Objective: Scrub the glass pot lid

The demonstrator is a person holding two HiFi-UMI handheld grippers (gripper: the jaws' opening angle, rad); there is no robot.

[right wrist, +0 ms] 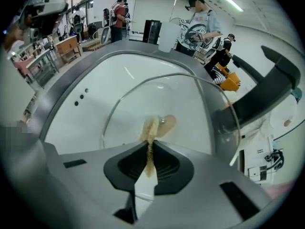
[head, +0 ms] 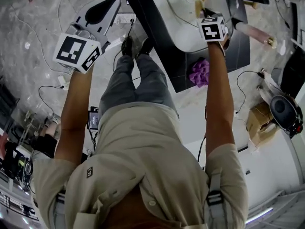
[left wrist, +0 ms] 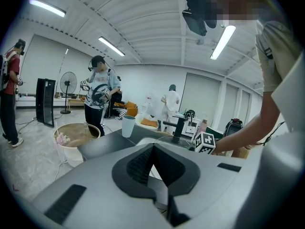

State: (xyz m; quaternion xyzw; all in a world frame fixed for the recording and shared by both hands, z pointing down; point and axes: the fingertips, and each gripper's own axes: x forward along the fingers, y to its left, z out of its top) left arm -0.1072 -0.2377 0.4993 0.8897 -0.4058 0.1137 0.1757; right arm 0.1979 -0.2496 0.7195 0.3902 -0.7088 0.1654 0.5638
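Observation:
The glass pot lid (right wrist: 138, 99) lies in the white sink basin (right wrist: 81, 113), its rim arcing across the right gripper view; a tan knob (right wrist: 167, 123) shows at its centre. My right gripper (right wrist: 149, 146) is shut on a thin tan scrub pad (right wrist: 151, 130) whose tip touches the lid beside the knob. The head view has that gripper (head: 202, 5) reaching over the basin (head: 178, 30). My left gripper (head: 97, 12) is held out over the floor, away from the sink, jaws shut with nothing between them (left wrist: 153, 149).
A black faucet (right wrist: 267, 92) overhangs the basin on the right. A purple scrubber (head: 200, 73) and a pink bottle (head: 255, 32) lie on the dark counter (head: 157, 37). A cup (left wrist: 127, 126) stands at the counter's far end. Several people stand in the room behind.

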